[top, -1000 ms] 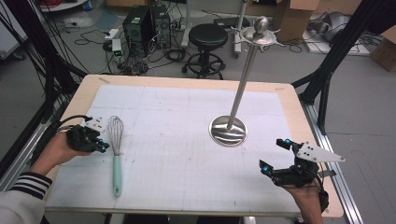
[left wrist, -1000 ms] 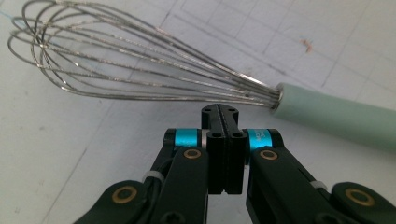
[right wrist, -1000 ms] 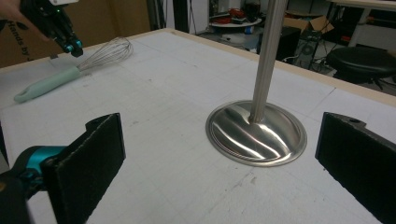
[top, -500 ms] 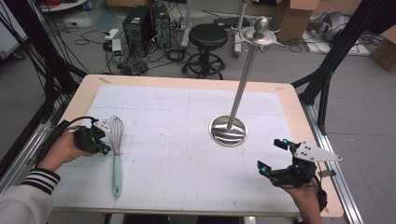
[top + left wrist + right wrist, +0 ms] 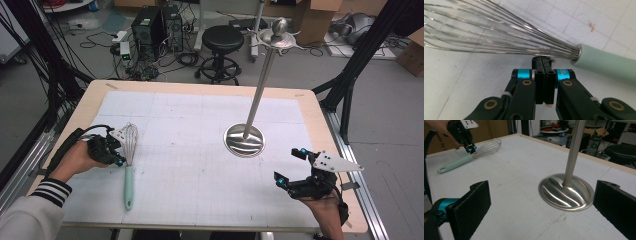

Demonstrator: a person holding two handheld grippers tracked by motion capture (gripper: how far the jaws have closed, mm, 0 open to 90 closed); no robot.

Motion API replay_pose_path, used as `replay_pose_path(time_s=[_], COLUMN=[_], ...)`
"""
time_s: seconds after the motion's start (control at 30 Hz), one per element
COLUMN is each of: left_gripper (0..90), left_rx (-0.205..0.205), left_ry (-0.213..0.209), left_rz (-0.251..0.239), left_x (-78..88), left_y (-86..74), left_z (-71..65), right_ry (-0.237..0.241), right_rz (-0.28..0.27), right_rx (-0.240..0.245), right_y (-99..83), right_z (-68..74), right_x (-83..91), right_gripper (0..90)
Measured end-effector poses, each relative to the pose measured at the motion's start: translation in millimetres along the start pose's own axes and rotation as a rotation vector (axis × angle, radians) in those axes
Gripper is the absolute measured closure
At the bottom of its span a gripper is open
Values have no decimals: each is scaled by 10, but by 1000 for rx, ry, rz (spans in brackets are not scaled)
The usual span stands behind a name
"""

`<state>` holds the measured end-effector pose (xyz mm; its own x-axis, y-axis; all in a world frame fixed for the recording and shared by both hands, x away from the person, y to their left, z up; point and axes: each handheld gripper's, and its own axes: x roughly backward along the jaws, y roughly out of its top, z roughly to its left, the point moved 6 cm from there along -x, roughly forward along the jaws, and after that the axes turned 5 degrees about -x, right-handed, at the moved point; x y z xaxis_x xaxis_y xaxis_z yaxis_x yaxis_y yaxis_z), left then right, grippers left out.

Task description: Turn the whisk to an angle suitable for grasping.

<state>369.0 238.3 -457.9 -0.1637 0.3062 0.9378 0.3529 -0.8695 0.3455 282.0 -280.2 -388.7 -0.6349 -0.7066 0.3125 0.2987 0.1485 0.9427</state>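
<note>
Moved in since a second ago: left gripper (image 5: 118,148), now hard against the whisk (image 5: 129,155) at the neck where steel wires meet the mint-green handle. Jaws pressed flat together with nothing between them, tips just short of the wire bundle in the left gripper view. Lying flat on the white gridded mat (image 5: 200,150), well left of the stand (image 5: 245,140): whisk with thin, glossy looped wires and a smooth, matte handle with a hanging hole. Polished domed base and ribbed steel pole on the stand. Right of the stand, near the table edge: right gripper (image 5: 290,165), jaws spread wide and empty. Wire loops cut off in the left gripper view.
</note>
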Motion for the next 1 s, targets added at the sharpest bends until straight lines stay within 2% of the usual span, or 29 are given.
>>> replay_pose_path(time_s=[0.07,0.27,0.37,0.5,0.63,1.0], left_gripper=[899,899,899,898,899,899], left_rx=[-2,-19,-12,-40,-37,-79], left_ry=[-3,-2,-5,0,-7,-5], left_rz=[-9,7,-17,10,-14,1], left_x=[-7,-27,-41,-49,-47,-75], left_y=[27,54,101,129,176,296], left_z=[-10,-21,-49,-60,-80,-141], right_ry=[2,3,4,7,8,12], right_rz=[2,0,2,2,4,4], right_rx=[-1,0,0,1,0,4], right_y=[1,5,7,9,9,13], right_z=[0,-3,2,6,6,6], right_x=[0,-5,-15,-21,-25,-30], right_gripper=[5,5,5,5,5,5])
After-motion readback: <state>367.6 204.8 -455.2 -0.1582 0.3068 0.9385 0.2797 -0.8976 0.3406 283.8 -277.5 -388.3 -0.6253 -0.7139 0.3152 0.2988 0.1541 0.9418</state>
